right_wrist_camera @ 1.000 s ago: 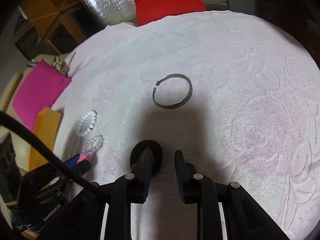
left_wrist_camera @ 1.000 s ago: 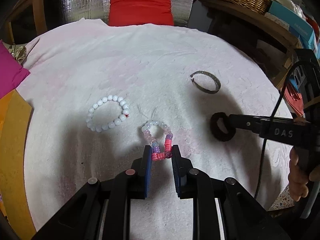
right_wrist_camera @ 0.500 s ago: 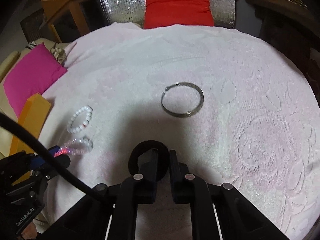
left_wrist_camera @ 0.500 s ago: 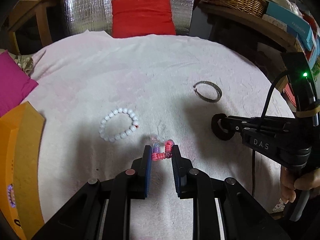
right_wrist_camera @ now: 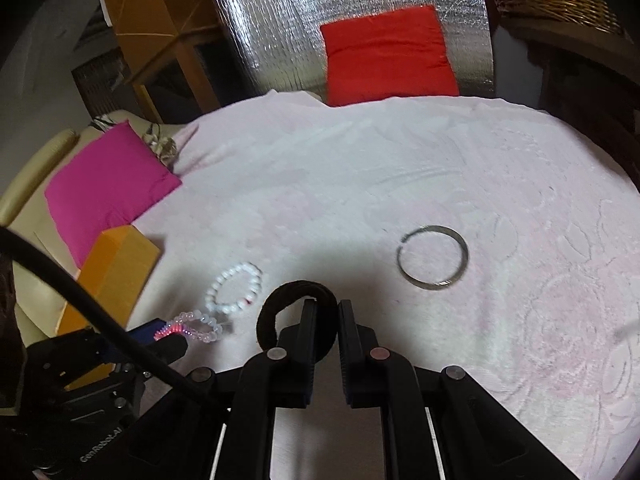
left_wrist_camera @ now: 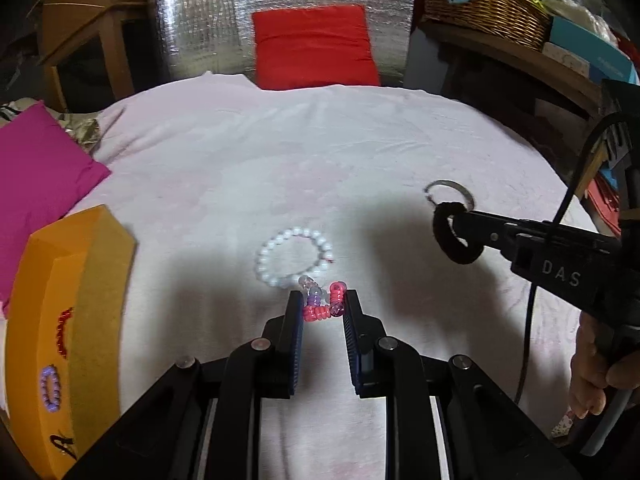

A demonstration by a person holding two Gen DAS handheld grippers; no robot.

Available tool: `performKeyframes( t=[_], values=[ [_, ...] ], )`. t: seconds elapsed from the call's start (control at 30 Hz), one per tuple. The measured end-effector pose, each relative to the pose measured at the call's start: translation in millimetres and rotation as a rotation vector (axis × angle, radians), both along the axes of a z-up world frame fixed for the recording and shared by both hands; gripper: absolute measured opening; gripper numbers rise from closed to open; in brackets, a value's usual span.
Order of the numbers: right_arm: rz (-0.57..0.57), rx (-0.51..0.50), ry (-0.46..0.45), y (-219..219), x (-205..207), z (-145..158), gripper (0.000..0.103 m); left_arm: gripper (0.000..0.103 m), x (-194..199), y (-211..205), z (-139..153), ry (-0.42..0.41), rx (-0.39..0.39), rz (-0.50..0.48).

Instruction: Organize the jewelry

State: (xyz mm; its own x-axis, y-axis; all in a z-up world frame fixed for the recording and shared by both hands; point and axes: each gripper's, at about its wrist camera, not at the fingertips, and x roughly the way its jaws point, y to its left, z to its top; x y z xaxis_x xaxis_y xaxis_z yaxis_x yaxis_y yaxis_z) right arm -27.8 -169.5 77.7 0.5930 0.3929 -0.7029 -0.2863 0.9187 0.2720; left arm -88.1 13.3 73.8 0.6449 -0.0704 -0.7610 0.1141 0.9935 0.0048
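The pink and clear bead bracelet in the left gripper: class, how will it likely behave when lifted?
Probably floppy: the bead bracelet droops and folds between the left gripper fingers. Likely light, with small plastic-looking beads. It may swing or slip, since only one end looks pinched.

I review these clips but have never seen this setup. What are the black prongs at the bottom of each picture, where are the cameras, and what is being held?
No robot here: a person holds two hand-held grippers, each with a camera looking along its fingers. The left gripper is shut on a pink beaded bracelet. The right gripper is shut on a black hair tie. On the white blanket lie a white bead bracelet and a metal bangle. An orange box at the left holds more jewelry.
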Motion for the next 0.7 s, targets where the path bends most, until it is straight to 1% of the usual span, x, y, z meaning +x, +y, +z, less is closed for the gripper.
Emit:
performKeyframes(
  t=[0.2,0.33,0.43,0.5,0.57,0.63,0.7],
  values=[
    [0.027,0.000,-0.006,23,-1,0,0.011,0.021,-5,18,2,-0.023,0.070,0.050],
    [0.049,-0.004,-0.009,36,-1,0,0.011,0.021,-9,34,7,-0.040,0.080,0.086],
    [0.063,0.005,-0.007,46,-2,3,0.011,0.021,-19,53,26,-0.109,0.091,0.143],
    [0.080,0.011,-0.016,55,-3,7,0.011,0.021,-30,71,43,-0.161,0.081,0.196],
    [0.105,0.035,-0.015,63,-6,12,0.011,0.021,-45,88,55,-0.195,0.063,0.233],
    [0.133,0.053,-0.028,74,-12,17,0.011,0.021,-61,106,63,-0.217,0.068,0.261],
    [0.179,0.081,-0.040,91,-22,25,0.011,0.021,-79,130,69,-0.215,0.099,0.300]
  ],
)
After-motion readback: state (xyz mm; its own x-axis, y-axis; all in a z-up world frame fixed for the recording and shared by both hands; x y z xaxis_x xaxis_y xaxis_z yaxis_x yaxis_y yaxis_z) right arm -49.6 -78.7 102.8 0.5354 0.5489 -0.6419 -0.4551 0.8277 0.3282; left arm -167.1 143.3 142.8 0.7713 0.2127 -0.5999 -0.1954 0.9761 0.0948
